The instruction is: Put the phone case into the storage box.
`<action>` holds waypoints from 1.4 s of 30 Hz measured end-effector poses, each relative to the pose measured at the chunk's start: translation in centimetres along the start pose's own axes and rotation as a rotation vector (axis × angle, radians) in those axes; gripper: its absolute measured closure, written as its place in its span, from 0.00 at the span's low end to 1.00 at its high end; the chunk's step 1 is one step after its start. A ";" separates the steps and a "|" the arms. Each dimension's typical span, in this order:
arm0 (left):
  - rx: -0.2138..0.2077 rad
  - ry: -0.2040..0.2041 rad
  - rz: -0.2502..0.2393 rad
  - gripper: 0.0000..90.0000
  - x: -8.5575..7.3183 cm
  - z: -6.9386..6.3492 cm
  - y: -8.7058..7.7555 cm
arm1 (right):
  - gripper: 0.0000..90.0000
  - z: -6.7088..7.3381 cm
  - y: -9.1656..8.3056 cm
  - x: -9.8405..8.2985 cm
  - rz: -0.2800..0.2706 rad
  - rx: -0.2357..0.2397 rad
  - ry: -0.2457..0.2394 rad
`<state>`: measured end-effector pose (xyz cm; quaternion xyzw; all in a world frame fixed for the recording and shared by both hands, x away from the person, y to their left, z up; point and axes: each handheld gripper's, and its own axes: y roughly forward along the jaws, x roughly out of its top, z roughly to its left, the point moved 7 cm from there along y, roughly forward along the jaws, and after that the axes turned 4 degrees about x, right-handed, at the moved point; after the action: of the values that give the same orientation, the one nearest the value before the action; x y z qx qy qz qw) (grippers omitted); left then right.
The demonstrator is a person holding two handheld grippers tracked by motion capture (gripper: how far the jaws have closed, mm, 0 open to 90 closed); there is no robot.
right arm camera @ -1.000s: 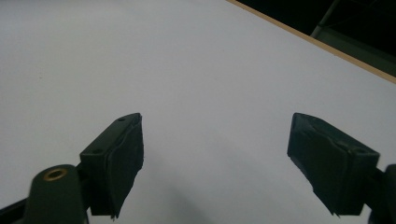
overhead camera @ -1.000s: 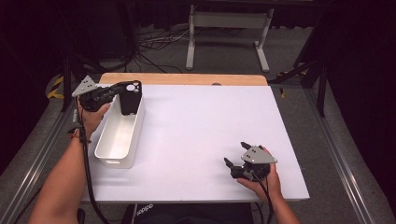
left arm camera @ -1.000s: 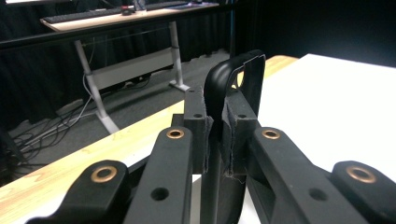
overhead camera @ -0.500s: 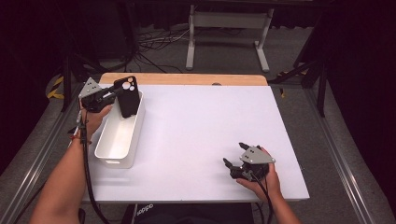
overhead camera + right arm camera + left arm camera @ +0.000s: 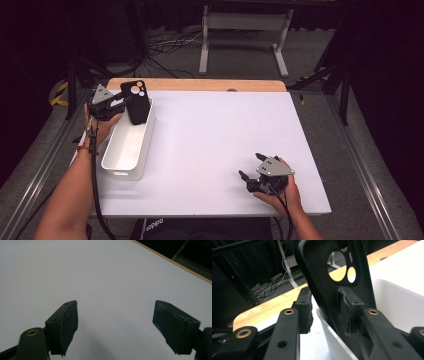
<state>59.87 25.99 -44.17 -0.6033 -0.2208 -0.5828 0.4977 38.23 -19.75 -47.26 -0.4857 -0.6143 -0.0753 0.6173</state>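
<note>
A black phone case with round camera holes stands on end in the far end of a white bin. My left gripper reaches it from the bin's left. In the left gripper view the case stands between the jaws; they have just been opening. One pad stands clear of the case, and the case leans by the other pad. My right gripper rests on the white table near its front right, and its jaws are wide apart over the bare surface.
The bin's white wall curves off past the case. A wooden strip runs along the table's far edge. Beyond it, a metal stand and cables lie on the dark floor.
The left gripper's jaws have spread apart from the phone case, and the hand has edged slightly toward the bin. The case now stands more upright. The right gripper has not moved.
</note>
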 end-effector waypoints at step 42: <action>0.033 -0.029 -0.064 0.68 1.5 -2.4 -5.5 | 0.23 1.3 0.6 0.9 -0.065 0.008 -0.085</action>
<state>54.41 25.70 -41.28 -0.5958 -0.2569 -0.5859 0.4854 37.99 -18.02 -47.10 -0.4658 -0.6558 -0.0723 0.5896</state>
